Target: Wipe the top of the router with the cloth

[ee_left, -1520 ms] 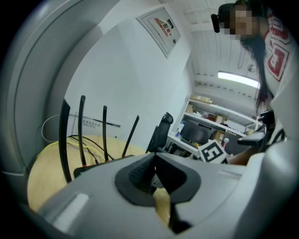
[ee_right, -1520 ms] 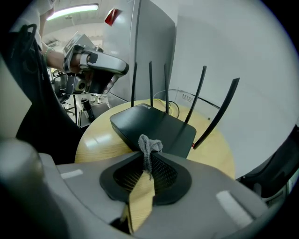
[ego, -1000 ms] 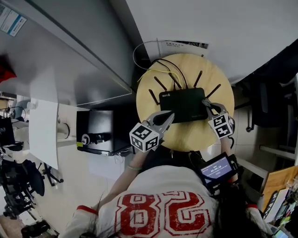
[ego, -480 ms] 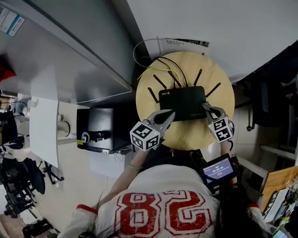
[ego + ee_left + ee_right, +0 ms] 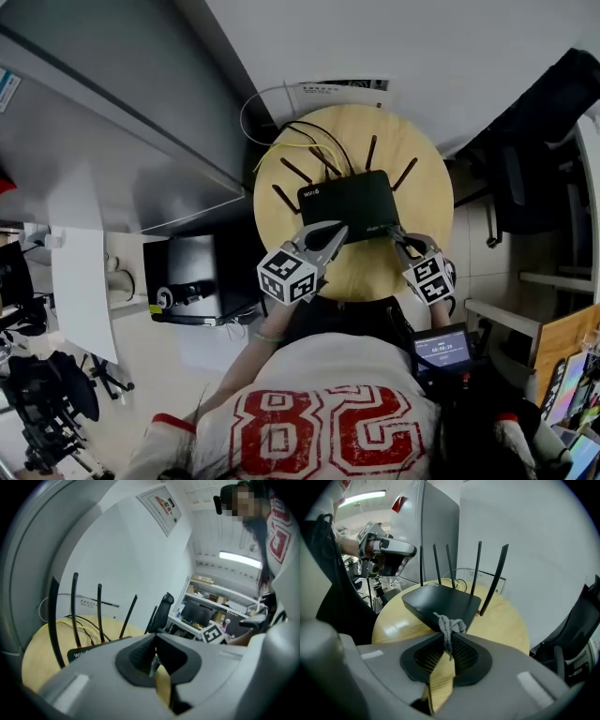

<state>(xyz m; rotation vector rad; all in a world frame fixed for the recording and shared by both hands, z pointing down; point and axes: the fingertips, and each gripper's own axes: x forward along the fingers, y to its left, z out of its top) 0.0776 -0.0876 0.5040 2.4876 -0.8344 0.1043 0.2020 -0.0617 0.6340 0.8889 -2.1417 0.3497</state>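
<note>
A black router (image 5: pixel 347 202) with several upright antennas lies on a round wooden table (image 5: pixel 412 164). My right gripper (image 5: pixel 395 235) is at the router's near right corner and is shut on a small grey cloth (image 5: pixel 451 626). In the right gripper view the bunched cloth sticks out of the right gripper (image 5: pixel 447 641) just in front of the router (image 5: pixel 440 603). My left gripper (image 5: pixel 334 231) hovers at the router's near left edge. Its jaws meet in the left gripper view (image 5: pixel 153 660) with nothing held, the router (image 5: pixel 89 651) just beyond.
Yellow and black cables (image 5: pixel 317 141) run off the table's far side towards the wall. A dark box (image 5: pixel 192 272) stands on the floor to the left, a black office chair (image 5: pixel 525 178) to the right. A small screen (image 5: pixel 441 349) sits near my right forearm.
The head view has shifted, so the table and router sit further left and up. Both grippers keep their places at the router's near edge, the right one still holding the cloth.
</note>
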